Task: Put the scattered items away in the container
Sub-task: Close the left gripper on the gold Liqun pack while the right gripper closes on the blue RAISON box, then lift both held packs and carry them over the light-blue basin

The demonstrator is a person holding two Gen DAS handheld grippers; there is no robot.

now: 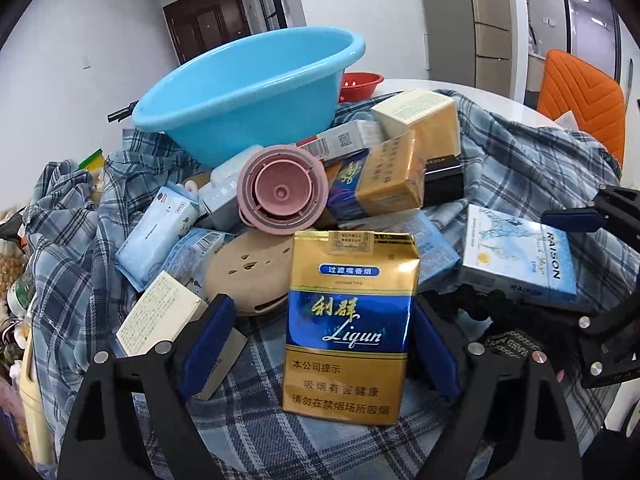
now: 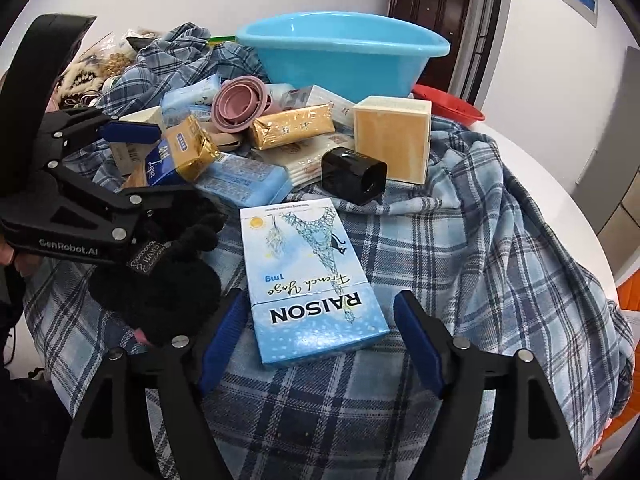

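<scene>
- Left wrist: left gripper (image 1: 320, 340) spread, straddling Liqun pack (image 1: 347, 328), ready to pinch.
- Right gripper (image 2: 320, 340) spread around Raison box (image 2: 312, 280); basin (image 2: 340, 52) waits behind.

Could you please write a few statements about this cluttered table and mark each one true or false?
1. The left gripper straddles the gold-and-blue Liqun pack. True.
2. The right gripper is clamped shut on the black box. False: it is open, astride the light blue Raison pack.
3. The blue basin already holds several packs. False: none show inside it.
4. A plaid cloth lies under the items. True.
</scene>
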